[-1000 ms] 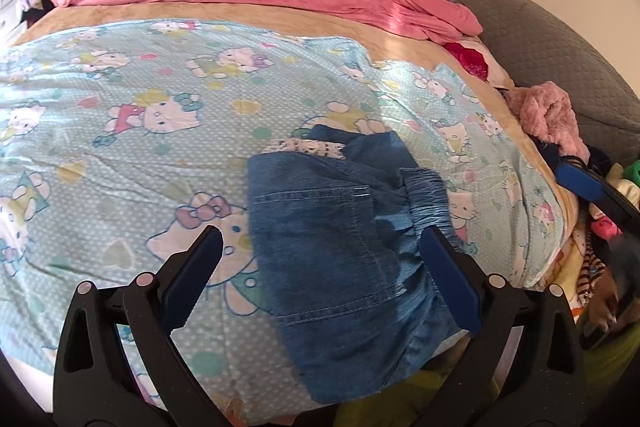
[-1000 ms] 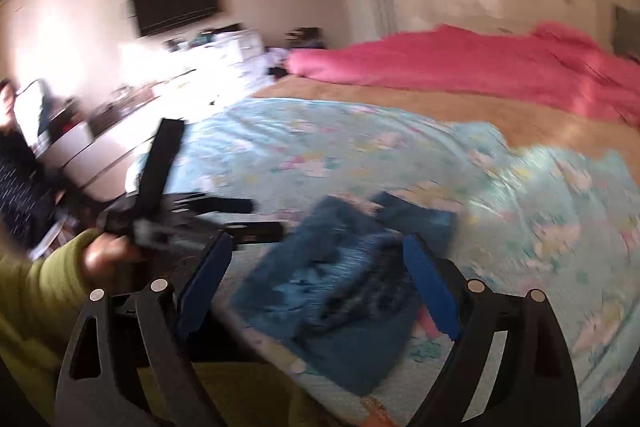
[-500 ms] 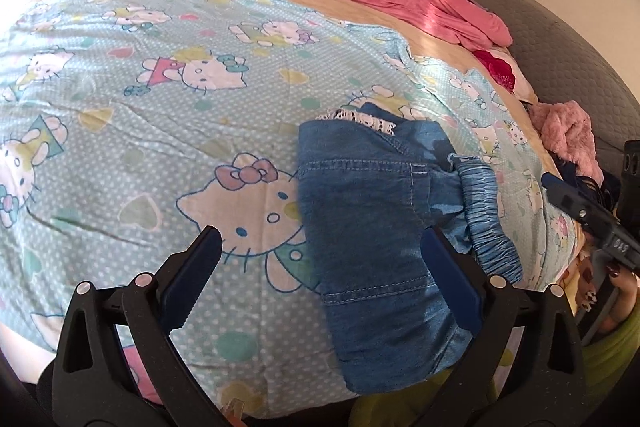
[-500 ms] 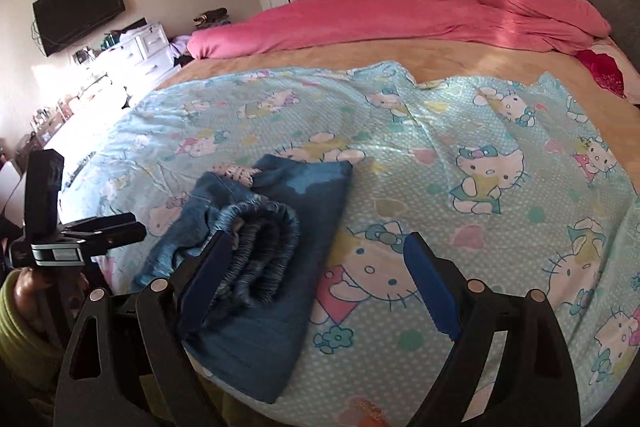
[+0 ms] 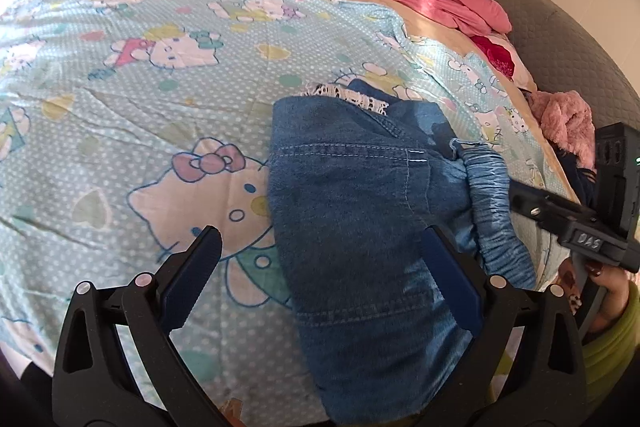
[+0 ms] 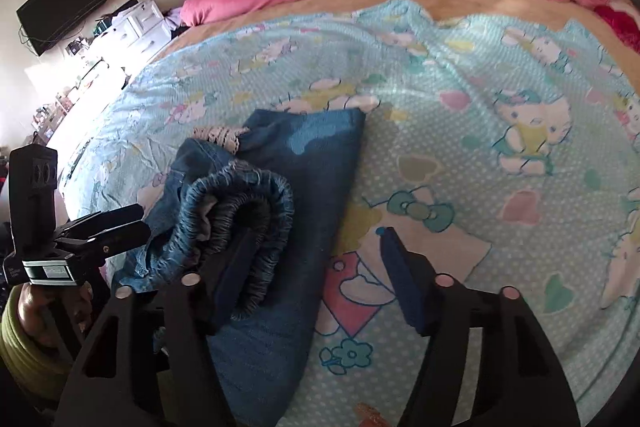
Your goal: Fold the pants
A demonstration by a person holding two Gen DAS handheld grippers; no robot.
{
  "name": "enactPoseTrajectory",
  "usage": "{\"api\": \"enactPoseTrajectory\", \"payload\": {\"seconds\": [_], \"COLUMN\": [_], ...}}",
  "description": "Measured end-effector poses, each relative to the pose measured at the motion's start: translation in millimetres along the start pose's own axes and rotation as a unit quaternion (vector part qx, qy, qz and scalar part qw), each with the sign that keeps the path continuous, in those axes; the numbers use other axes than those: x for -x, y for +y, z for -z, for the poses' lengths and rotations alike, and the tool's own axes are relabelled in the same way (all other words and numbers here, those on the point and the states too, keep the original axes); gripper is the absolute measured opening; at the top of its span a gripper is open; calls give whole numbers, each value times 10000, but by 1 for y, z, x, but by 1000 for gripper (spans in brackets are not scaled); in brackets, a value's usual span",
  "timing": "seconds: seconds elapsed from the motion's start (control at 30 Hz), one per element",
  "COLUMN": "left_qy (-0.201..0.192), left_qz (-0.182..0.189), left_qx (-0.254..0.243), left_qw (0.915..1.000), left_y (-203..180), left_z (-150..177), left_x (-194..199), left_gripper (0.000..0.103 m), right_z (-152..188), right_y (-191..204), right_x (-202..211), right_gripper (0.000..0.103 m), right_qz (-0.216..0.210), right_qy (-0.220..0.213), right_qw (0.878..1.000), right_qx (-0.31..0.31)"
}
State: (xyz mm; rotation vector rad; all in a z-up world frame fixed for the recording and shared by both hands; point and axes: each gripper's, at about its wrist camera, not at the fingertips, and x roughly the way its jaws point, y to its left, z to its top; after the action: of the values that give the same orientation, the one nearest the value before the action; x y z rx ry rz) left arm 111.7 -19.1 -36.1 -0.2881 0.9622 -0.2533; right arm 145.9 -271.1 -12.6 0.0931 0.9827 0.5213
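Most folds look done: your denim pants (image 5: 360, 227) lie as a compact bundle at the bed's (image 5: 132, 95) near edge | left: elastic waistband (image 6: 244, 215) bulges, needs flattening | left gripper (image 5: 320, 263) fingers spread, empty | right gripper (image 6: 308, 267) fingers have just been closing astride the waistband, not yet pinching.

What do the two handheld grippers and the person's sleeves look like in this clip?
Both the left gripper and the right gripper have black plastic frames with silver rivets and flat dark-blue pads on the jaws. Seen from the side, each carries a black boxy block on a bracket with a small white label. The sleeves are yellow-green.
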Motion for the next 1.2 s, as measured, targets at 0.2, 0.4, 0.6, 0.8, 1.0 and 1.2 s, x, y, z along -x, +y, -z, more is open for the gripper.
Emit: {"api": "enactPoseTrajectory", "payload": {"seconds": [0.2,0.4,0.6,0.8,1.0,1.2], "left_qy": [35,87,60,-120,-382,-560], "left_qz": [-21,43,116,-45,-87,-95], "left_qx": [-66,-272,-467,-687,-846,-779], "left_qw": [10000,9996,9988,9976,9956,9953], "left_y": [-4,-16,-29,-39,-49,-47], "left_z": [-2,-2,-2,-1,-11,-27], "left_x": [-11,-21,-23,-12,2,7], "left_gripper": [93,92,55,45,42,41], "right_z": [3,0,0,2,-8,-34], "right_y": [0,2,9,26,45,51], "right_x": [-16,-24,-30,-14,5,8], "right_gripper": [53,53,19,10,9,9], "right_qz": [-212,-289,-694,-491,-432,-356], "right_qy": [155,206,82,-338,-659,-908], "right_qw": [9996,9993,9974,9971,9935,9906], "right_qx": [-82,64,201,473,819,963]}}
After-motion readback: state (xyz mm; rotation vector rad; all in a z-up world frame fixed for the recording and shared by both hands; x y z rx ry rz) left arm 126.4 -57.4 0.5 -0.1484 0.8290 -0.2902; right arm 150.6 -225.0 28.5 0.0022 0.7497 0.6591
